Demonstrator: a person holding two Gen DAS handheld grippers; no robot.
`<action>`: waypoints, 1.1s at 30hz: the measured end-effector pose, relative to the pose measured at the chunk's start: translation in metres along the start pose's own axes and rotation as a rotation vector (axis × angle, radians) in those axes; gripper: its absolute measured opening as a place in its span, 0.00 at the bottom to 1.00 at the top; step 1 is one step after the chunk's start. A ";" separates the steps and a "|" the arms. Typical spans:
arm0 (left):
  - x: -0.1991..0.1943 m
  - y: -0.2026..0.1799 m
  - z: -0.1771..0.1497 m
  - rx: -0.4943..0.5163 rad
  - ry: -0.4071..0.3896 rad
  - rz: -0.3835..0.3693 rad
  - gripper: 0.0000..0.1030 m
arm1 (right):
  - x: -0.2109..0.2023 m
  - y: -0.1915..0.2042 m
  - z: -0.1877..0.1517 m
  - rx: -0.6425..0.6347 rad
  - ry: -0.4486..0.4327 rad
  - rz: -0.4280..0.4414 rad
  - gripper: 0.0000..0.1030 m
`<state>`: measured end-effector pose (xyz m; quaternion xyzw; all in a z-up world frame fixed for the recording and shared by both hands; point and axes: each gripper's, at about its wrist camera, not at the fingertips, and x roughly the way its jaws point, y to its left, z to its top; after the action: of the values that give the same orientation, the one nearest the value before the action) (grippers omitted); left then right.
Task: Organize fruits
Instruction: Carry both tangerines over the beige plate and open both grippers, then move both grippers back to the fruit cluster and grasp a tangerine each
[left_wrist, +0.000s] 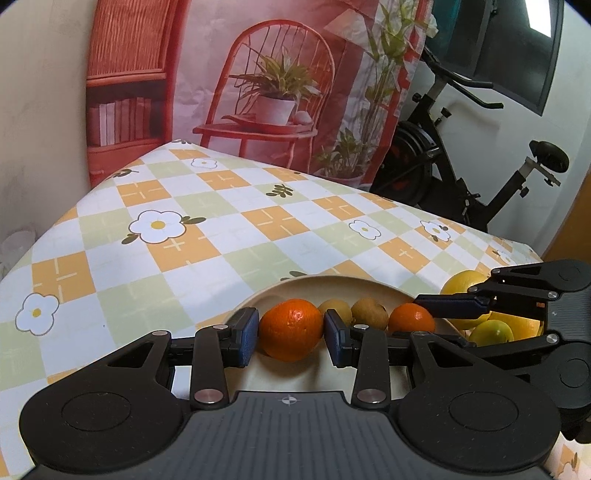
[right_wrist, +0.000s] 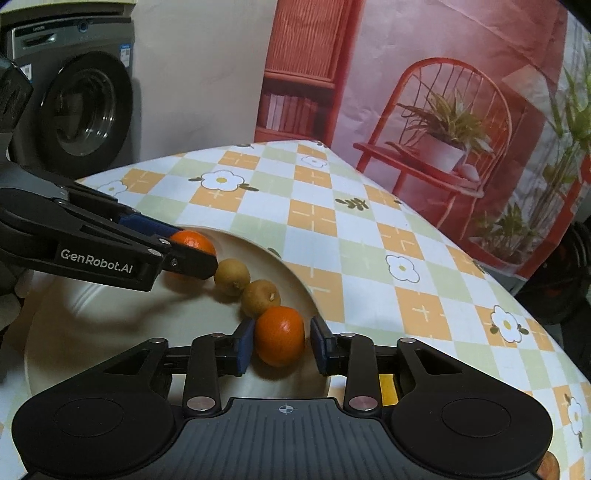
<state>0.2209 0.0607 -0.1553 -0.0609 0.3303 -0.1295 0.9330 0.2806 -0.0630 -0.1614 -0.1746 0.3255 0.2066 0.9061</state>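
A cream plate (left_wrist: 332, 282) (right_wrist: 280, 254) holds a row of fruit along its far rim: two oranges and two small brown fruits (left_wrist: 369, 313) (right_wrist: 260, 297). My left gripper (left_wrist: 291, 334) has its blue pads against both sides of one orange (left_wrist: 291, 328), which rests on the plate; it also shows in the right wrist view (right_wrist: 192, 240). My right gripper (right_wrist: 282, 341) straddles the other orange (right_wrist: 280, 334) (left_wrist: 412, 317); the left pad touches it and the right pad stands a little off. Yellow citrus fruits (left_wrist: 463, 282) lie beyond the plate's right side.
The table wears a checked orange, green and white flower cloth (left_wrist: 207, 229) (right_wrist: 369, 251). A printed red-chair backdrop (left_wrist: 258, 85) hangs behind. An exercise bike (left_wrist: 461, 166) stands at right and a washing machine (right_wrist: 74, 96) at left.
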 end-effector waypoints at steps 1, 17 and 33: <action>0.000 0.000 0.000 -0.002 0.002 0.001 0.39 | -0.001 -0.001 0.000 0.002 -0.004 -0.002 0.30; -0.050 -0.051 0.008 0.106 -0.133 0.022 0.39 | -0.087 -0.027 -0.048 0.204 -0.192 -0.090 0.30; -0.059 -0.138 -0.027 0.190 -0.109 -0.068 0.39 | -0.150 -0.045 -0.155 0.377 -0.246 -0.206 0.31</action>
<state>0.1322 -0.0561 -0.1134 0.0096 0.2629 -0.1881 0.9463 0.1162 -0.2104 -0.1668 -0.0085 0.2261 0.0683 0.9717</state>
